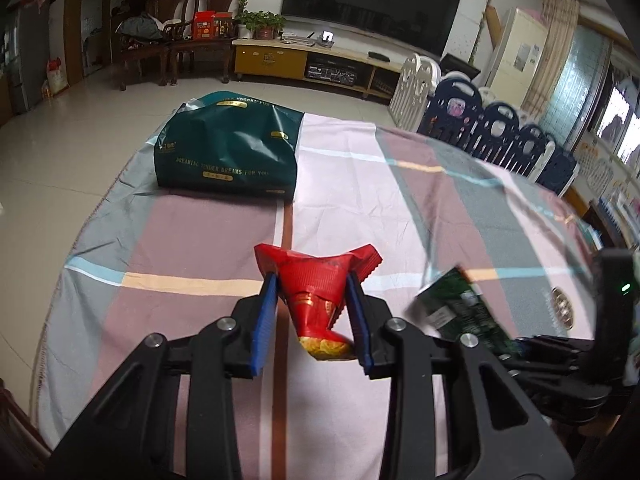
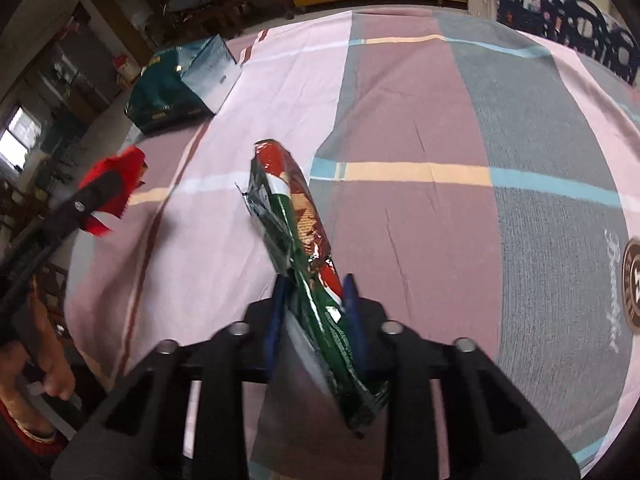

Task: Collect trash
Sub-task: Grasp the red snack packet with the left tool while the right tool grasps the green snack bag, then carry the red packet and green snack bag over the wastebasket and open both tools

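Left gripper (image 1: pixel 312 300): clamped on red wrapper (image 1: pixel 318 280), held above tablecloth (image 1: pixel 200 240); lower end tucked between pads
Right gripper (image 2: pixel 316 300): closed on green wrapper (image 2: pixel 292 216); print blurred, unreadable
Green bag (image 1: pixel 228 152): lying at far left; lettering partly creased

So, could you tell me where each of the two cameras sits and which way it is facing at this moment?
Left wrist: on the left gripper, facing across the striped tablecloth toward the green bag and TV wall; its blue fingers pinch a red wrapper.
Right wrist: on the right gripper, angled down at the tablecloth; its fingers hold a green wrapper; the person's left hand shows at the left edge.
Shared: both see the bag, the cloth, both wrappers and each other's gripper.
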Demonstrator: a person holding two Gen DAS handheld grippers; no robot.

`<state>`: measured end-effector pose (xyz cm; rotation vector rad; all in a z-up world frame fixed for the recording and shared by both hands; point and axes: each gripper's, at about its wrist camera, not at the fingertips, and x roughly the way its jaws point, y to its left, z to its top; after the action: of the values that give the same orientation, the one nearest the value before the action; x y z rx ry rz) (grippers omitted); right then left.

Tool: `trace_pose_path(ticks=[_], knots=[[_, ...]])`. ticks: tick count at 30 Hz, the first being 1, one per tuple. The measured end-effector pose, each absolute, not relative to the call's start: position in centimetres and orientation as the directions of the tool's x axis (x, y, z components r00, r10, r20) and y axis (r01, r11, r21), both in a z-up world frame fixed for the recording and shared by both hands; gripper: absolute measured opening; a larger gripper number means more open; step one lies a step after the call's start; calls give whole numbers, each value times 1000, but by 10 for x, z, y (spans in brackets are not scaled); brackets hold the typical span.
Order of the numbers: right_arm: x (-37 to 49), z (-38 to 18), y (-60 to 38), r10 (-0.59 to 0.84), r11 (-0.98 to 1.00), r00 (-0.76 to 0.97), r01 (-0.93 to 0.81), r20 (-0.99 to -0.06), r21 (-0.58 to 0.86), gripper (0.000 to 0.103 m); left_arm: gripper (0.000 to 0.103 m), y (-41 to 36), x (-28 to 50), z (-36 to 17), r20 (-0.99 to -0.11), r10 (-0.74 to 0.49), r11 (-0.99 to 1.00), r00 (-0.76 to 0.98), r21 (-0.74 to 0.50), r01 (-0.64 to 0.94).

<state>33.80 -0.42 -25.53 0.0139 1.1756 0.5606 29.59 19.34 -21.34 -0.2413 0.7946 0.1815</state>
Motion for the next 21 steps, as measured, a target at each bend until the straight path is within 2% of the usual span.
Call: trace_pose_path(ticks=[5, 9, 13, 21], knots=[[304, -213, -29, 391, 898, 405, -363, -826, 247, 23, 33, 176, 289, -203, -716, 110, 974, 690, -61, -219], [267, -174, -64, 376, 917, 494, -317, -784, 240, 23, 33, 160, 262, -177, -689, 125, 972, 714, -59, -227], [229, -141, -104, 366, 929, 547, -266, -753, 258, 23, 33, 135, 226, -152, -682, 75, 972, 727, -113, -207], [145, -93, -177, 290, 956, 658, -162, -695, 245, 23, 33, 65, 161, -96, -619, 6, 994, 785, -83, -72]])
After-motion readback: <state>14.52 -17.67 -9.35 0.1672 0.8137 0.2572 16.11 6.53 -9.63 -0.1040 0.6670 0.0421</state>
